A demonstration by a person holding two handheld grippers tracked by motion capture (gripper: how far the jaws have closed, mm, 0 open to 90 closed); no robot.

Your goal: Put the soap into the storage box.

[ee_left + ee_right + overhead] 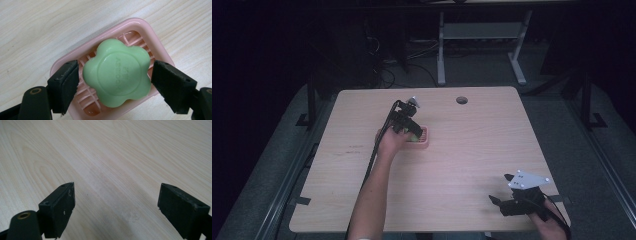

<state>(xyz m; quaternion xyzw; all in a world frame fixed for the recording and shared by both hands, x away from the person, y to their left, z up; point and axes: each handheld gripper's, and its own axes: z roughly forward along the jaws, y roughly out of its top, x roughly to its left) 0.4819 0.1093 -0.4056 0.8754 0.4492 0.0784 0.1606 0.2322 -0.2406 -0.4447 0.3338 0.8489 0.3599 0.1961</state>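
Soap: green flower-shaped soap bar [117, 75] lies in the pink soap dish [147, 27] on the surface [472, 165].
Left claw [115, 82]: open, I straddle the bar, jaws apart from it.
Right claw [116, 207]: open, idle.
Tip: I should close evenly across the lobes; soap slips.

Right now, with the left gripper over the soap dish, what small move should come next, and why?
Probably close the left gripper on the green soap. Its jaws stand open on either side of the soap with small gaps, and the soap lies in the pink dish, not yet gripped.
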